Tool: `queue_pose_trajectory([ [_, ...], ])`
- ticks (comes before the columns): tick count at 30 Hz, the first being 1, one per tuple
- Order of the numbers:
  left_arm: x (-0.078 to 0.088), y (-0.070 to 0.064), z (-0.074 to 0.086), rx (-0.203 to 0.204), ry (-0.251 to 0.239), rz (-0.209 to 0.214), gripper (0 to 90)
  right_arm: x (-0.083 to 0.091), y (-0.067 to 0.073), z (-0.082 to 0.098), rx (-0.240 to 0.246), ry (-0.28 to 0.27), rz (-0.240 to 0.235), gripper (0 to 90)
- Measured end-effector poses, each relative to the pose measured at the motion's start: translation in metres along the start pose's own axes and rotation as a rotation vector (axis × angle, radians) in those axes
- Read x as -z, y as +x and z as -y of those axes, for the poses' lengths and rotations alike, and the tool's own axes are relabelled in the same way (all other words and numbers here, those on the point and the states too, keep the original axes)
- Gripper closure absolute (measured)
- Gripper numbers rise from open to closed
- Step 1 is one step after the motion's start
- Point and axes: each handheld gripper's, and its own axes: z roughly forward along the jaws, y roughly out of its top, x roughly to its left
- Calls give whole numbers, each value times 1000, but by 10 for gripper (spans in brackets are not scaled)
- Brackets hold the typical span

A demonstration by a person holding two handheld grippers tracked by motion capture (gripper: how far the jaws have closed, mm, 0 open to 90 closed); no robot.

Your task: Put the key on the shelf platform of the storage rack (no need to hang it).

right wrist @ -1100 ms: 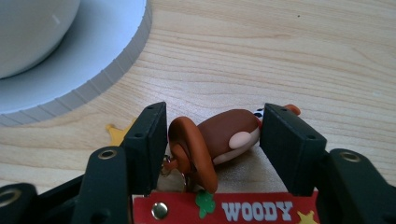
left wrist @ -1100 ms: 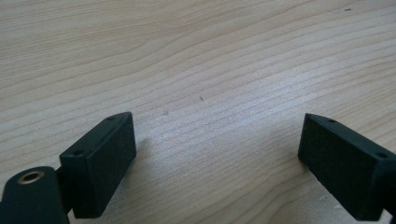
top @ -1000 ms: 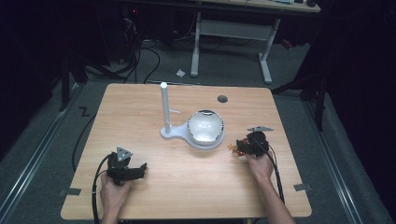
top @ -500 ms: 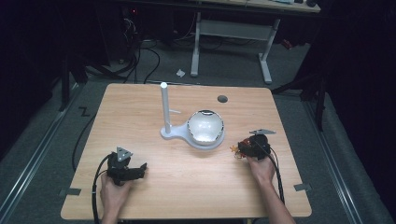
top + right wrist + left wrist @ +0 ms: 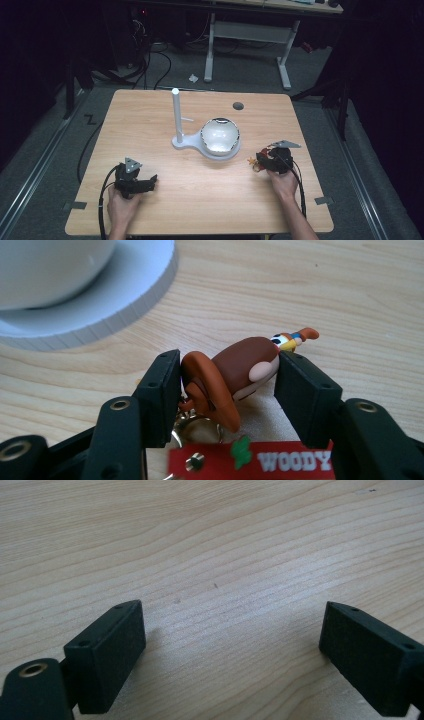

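A keychain with a small brown-hatted figure and a red tag reading WOODY lies low over the table, right of the white stand. My right gripper is shut on the figure, one pad on the hat brim and the other against the head. In the high view the right gripper points left toward the stand, with the keychain at its tips. My left gripper rests on the table at the front left. Its jaws stand open in the left gripper view, with bare wood between them.
A white stand with an upright post carries a white bowl at mid-table; its round base lies just beyond the keychain. A dark hole marks the tabletop behind. Desk legs and cables stand past the far edge.
My right gripper has shifted slightly toward the front edge with the keychain between its jaws. The left gripper has stayed where it was.
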Motion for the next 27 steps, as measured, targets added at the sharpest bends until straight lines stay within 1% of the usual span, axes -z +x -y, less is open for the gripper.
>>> queue_pose_trajectory([
  [4,0,0,0,0,0,0,116,8,0,-4,13,-17,-17,448],
  [6,0,0,0,0,0,0,116,13,0,-7,9,-26,-29,448],
  [8,0,0,0,0,0,0,116,18,1,-10,20,-32,-35,449],
  [9,0,0,0,0,1,1,116,24,1,-13,15,-45,-48,449],
  [11,0,0,0,0,1,1,116,26,0,-14,17,-49,-56,450],
  [16,0,0,0,0,1,1,116,35,-3,-20,-5,-53,-79,450],
  [20,0,0,0,0,1,1,116,43,-5,-24,-17,-70,-94,450],
  [22,0,0,0,0,1,1,116,49,-5,-29,-10,-80,-99,451],
  [23,0,0,0,0,0,0,116,49,-5,-29,-10,-80,-99,451],
  [25,0,0,0,0,0,0,116,54,-5,-36,-5,-86,-110,451],
  [27,0,0,0,0,1,1,116,56,-4,-39,-11,-90,-116,451],
])
